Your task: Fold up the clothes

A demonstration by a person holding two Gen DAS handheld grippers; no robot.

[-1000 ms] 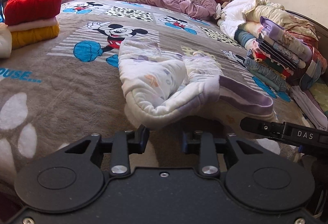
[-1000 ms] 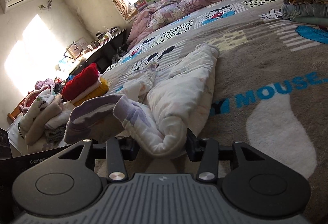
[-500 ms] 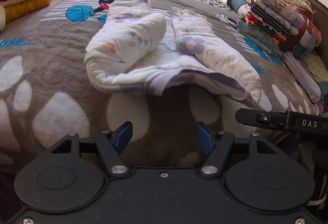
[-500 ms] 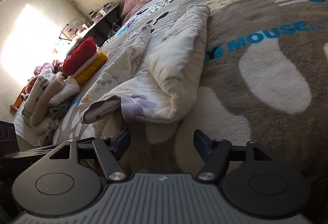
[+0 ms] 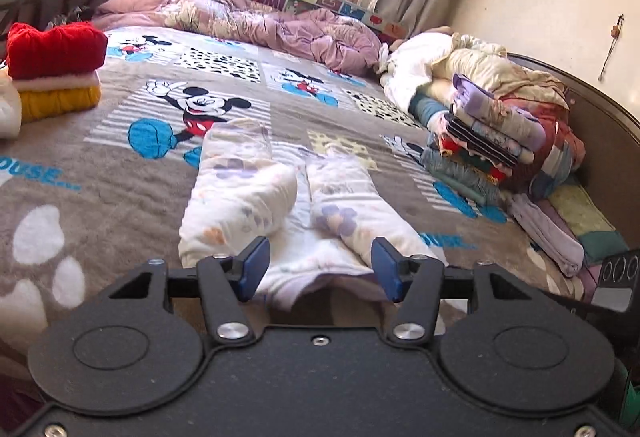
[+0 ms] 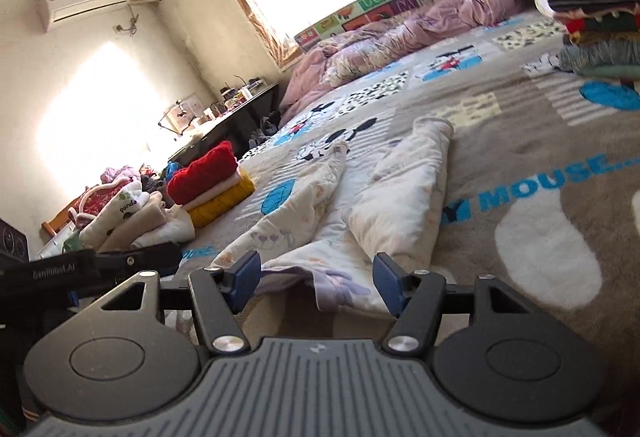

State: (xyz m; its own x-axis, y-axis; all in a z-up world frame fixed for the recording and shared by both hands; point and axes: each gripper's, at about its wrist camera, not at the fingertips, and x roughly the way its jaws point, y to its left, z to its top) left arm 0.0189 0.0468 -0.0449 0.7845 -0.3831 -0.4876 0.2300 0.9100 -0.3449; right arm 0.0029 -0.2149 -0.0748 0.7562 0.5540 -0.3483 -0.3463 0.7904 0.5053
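White flower-print padded trousers [image 5: 256, 205] with a purple waistband lie flat on the bed, waist towards me, both legs pointing away. They also show in the right wrist view [image 6: 384, 205]. My left gripper [image 5: 320, 269] is open and empty, its blue pads either side of the waist edge, not touching. My right gripper [image 6: 316, 277] is open and empty, just in front of the purple waistband [image 6: 336, 283].
A grey Mickey Mouse blanket [image 5: 120, 165] covers the bed. A red, pink and yellow folded stack [image 5: 56, 69] sits left. A tall pile of folded clothes [image 5: 492, 133] sits right. A crumpled purple duvet [image 5: 256, 21] lies at the far end.
Both grippers let go of the waistband and opened. The trousers dropped flat on the bed, and both grippers drew back to the near edge.
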